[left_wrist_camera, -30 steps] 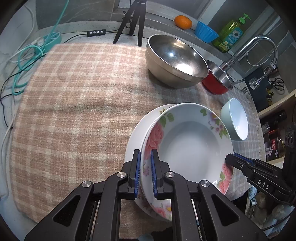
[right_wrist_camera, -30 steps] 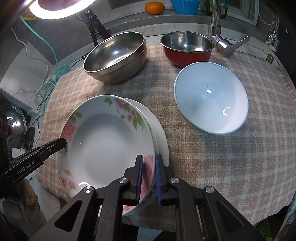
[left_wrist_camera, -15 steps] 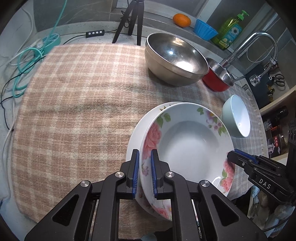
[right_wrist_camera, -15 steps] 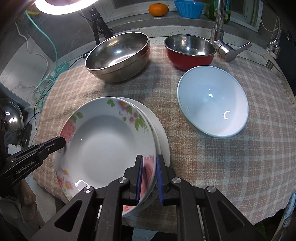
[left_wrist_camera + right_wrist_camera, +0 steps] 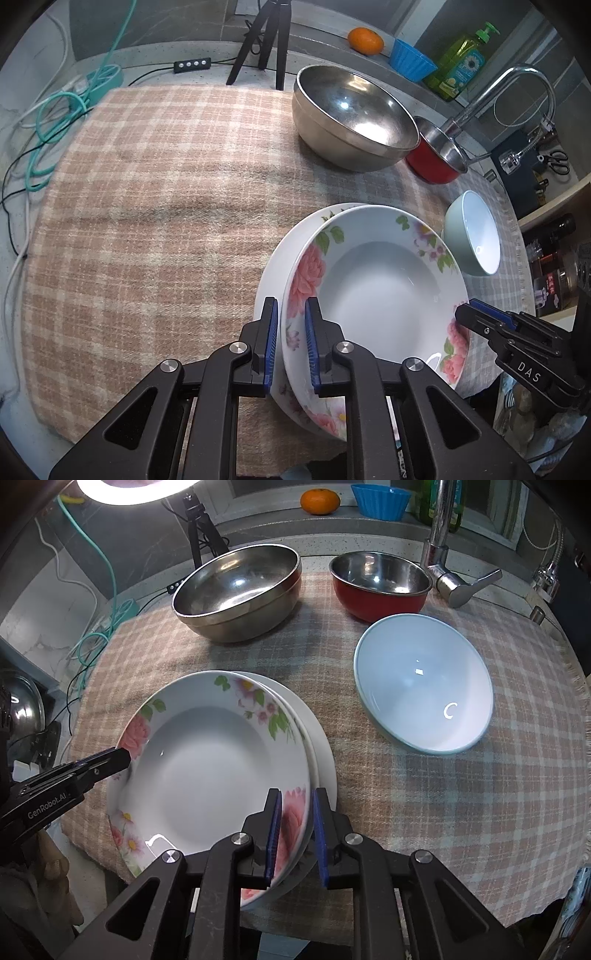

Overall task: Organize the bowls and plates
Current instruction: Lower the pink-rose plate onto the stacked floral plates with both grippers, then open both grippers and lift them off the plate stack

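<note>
A floral deep plate (image 5: pixel 380 291) (image 5: pixel 218 760) rests tilted on a plain white plate (image 5: pixel 273 266) (image 5: pixel 317 746) near the front edge of the checked cloth. My left gripper (image 5: pixel 290 343) straddles the floral plate's near-left rim, and its fingers look slightly apart. My right gripper (image 5: pixel 297 834) straddles the opposite rim, with a small gap beside the rim. Each gripper also shows in the other view, the right (image 5: pixel 476 314) and the left (image 5: pixel 110 760). A pale green bowl (image 5: pixel 474 232) (image 5: pixel 421 683) stands to the right.
A large steel bowl (image 5: pixel 354 114) (image 5: pixel 240 587) and a red bowl with steel inside (image 5: pixel 439 155) (image 5: pixel 380 583) stand at the back. A faucet (image 5: pixel 443 535), orange (image 5: pixel 319 500), blue cup (image 5: pixel 380 500) and soap bottle (image 5: pixel 461 66) are behind. Cables (image 5: pixel 55 122) lie to the left.
The floral plate has settled a little lower onto the white plate. Both grippers' fingers have opened slightly around its rim.
</note>
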`<state>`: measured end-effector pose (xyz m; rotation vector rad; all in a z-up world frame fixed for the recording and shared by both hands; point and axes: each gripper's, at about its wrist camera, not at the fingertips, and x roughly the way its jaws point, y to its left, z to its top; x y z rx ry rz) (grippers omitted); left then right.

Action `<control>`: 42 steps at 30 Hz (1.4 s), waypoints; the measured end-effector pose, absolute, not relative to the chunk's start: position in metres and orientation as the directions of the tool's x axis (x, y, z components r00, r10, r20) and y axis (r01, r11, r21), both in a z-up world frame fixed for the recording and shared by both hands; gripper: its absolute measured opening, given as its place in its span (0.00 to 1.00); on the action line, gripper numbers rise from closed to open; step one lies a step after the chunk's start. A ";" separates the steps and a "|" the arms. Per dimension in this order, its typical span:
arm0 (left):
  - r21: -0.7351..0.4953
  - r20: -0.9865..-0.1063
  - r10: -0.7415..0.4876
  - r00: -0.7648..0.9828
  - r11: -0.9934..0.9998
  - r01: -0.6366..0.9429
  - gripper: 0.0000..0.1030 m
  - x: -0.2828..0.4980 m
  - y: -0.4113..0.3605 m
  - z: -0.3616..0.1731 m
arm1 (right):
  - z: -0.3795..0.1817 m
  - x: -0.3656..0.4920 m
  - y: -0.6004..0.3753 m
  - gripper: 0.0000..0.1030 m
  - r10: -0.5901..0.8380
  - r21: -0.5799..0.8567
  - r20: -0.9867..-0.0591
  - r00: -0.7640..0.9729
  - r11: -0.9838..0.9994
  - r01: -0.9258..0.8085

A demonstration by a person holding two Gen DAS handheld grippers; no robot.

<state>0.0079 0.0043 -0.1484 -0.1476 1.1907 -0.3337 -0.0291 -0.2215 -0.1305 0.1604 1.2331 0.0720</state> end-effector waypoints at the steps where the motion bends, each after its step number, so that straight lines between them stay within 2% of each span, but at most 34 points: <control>1: -0.290 -0.882 -0.333 0.332 0.941 0.174 0.13 0.008 0.006 -0.147 | -0.130 -0.030 -0.223 0.21 0.141 0.162 -0.932 0.335 0.986 0.036; 3: -0.290 -0.880 -0.332 0.341 0.942 0.169 0.13 0.008 0.007 -0.145 | -0.128 -0.031 -0.227 0.23 0.149 0.176 -0.928 0.342 0.983 0.047; 20: -0.334 -0.835 -0.360 0.417 0.933 0.137 0.13 0.018 0.034 -0.112 | -0.094 -0.032 -0.262 0.23 0.191 0.272 -0.854 0.485 0.957 0.103; 30: -0.361 -0.804 -0.375 0.461 0.924 0.123 0.13 0.044 0.055 -0.090 | -0.062 -0.003 -0.266 0.27 0.238 0.320 -0.816 0.527 0.945 0.069; 42: -0.379 -0.798 -0.411 0.440 0.911 0.163 0.13 0.081 0.044 -0.084 | -0.060 0.041 -0.259 0.27 0.305 0.383 -0.801 0.516 0.923 0.049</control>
